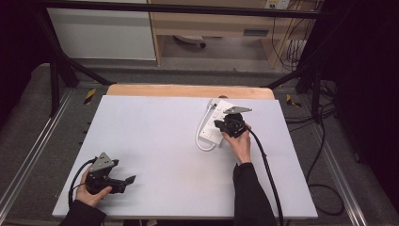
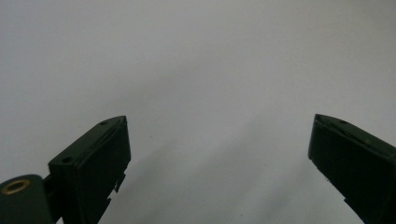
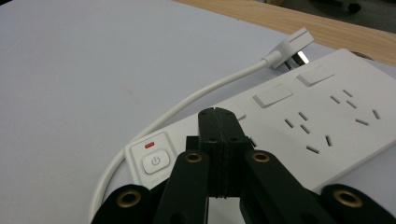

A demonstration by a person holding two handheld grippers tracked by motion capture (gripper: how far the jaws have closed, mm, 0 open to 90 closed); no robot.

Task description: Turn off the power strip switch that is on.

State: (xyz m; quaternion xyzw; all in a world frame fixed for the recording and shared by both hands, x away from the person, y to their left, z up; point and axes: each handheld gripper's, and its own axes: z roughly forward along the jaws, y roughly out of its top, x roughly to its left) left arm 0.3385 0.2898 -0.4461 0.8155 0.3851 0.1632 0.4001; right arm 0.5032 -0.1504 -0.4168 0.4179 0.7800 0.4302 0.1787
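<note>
Power strip (image 3: pixel 327 112) on white table (image 1: pixel 155 155), right-centre, long axis running away from person, main button end (image 3: pixel 155 161) nearest, cable (image 3: pixel 187 102) looping back to plug (image 3: pixel 293 44) at far end. Right gripper (image 3: pixel 217 122) pressed shut, empty, tips over rocker switch, contact possibly made, hard to tell. Step: pressing switch. Next: short downward push. Left gripper (image 1: pixel 128 180) spread open, idle near-left.

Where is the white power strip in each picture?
High view: the power strip lies right of the middle, partly under the right claw.
Left gripper view: the open left claw looks at bare white table; no strip here.
Right gripper view: the strip fills the right side, beyond the shut claw.
Shared landmark: its looping white cable.
</note>
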